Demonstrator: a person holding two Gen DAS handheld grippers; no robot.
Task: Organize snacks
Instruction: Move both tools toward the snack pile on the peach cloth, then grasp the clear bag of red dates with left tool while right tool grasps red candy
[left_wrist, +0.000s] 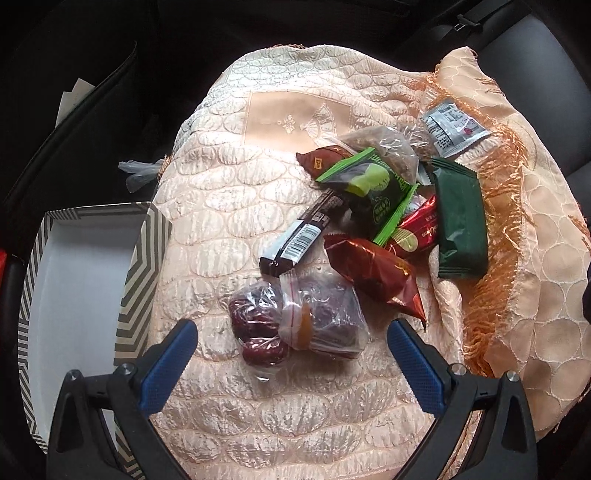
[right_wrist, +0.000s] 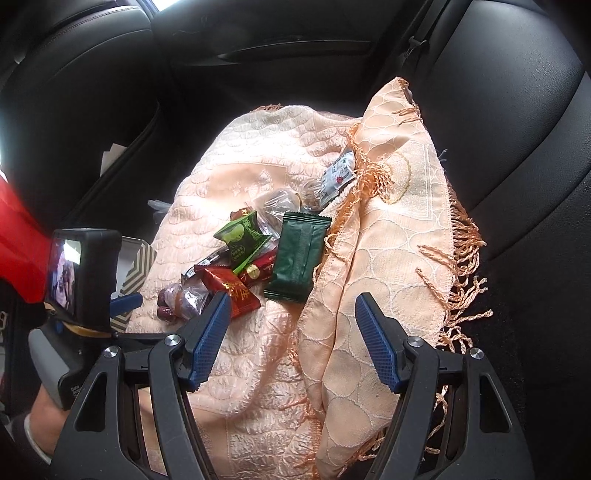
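A pile of snacks lies on a peach quilted cloth on a car seat. Nearest my left gripper is a clear bag of red dates beside a clear zip bag. Behind lie a red foil packet, a black bar with a barcode, a light-green packet and a dark green packet. My left gripper is open and empty, its jaws on either side of the date bags. My right gripper is open and empty, just short of the dark green packet and red packet.
An open, empty striped box with a white inside stands left of the cloth. A fringed peach cloth is bunched up on the right. Black leather seat backs surround the area. The left hand-held gripper body shows in the right wrist view.
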